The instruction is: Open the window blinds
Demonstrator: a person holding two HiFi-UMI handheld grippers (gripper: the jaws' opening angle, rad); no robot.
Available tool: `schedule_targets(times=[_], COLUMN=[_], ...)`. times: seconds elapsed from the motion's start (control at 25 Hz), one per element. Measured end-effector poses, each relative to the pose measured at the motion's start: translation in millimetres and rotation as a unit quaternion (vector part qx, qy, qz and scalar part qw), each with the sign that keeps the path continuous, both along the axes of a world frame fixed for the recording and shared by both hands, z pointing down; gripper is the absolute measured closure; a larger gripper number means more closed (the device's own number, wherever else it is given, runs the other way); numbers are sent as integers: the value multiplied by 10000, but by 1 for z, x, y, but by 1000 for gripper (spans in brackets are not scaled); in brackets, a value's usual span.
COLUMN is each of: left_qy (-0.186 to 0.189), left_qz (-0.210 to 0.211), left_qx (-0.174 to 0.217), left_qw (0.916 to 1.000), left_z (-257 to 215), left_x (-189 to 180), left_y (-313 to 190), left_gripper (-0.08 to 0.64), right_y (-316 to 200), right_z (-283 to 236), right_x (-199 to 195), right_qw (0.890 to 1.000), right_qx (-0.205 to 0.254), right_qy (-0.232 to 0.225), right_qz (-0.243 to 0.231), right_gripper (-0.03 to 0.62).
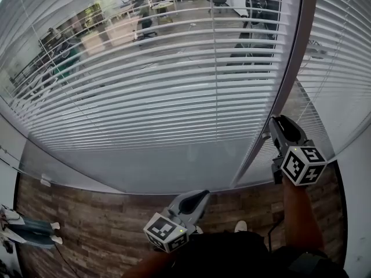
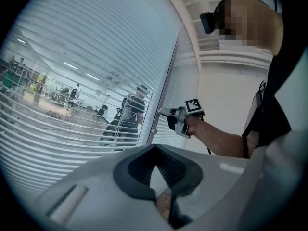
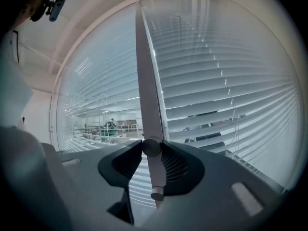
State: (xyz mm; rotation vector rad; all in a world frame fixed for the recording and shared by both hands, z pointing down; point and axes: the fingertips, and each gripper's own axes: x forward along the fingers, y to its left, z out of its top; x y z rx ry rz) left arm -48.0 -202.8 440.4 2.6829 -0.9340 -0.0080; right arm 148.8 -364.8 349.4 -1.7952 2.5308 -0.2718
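In the head view I face the blinds [image 1: 145,97], which hang behind glass on both sides of a slanting post [image 1: 290,68]. Their slats are lowered and tilted just enough that an office shows between them. My right gripper [image 1: 278,123] is raised level with its tips at the post. My left gripper [image 1: 200,196] hangs low over the wood floor [image 1: 87,213], well apart from the glass. In the left gripper view its 2 jaws meet at the tips with nothing between them, so it is closed and empty. Beyond it I see my right arm reaching out to the post. In the right gripper view a small round knob [image 3: 151,147] on the post sits squarely between my jaws. The pads look pressed to it from both sides, so I read the jaws as part-way closed and gripping it. A 2nd knob [image 3: 157,193] sits lower on the post, below the jaws and untouched. I judge the step in hand is taking hold of the tilt control. The slats are not yet turned fully flat. Next I would roll my right wrist to twist the knob, keeping the squeeze firm so the pads do not slip off its smooth round face. I would watch the slats to check which pane answers.
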Motion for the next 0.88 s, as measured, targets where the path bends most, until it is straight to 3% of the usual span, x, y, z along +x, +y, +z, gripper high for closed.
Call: schedule_targets(times=[0.4, 0.6, 0.88], left_qy=[2, -21, -23], left_qz=[10, 21, 40], left_qx=[17, 8, 1], left_qw=[10000, 10000, 10000], left_z=[0, 4, -1], left_x=[0, -1, 1], left_y=[1, 2, 2], left_gripper=[560, 560, 560], right_y=[1, 1, 1], right_z=[1, 5, -2], right_x=[-3, -4, -9], right_qw=[9928, 9765, 9523], right_qx=[233, 437, 642], right_qy=[1173, 2096, 2965], right_qz=[92, 231, 339], right_gripper=[443, 445, 445])
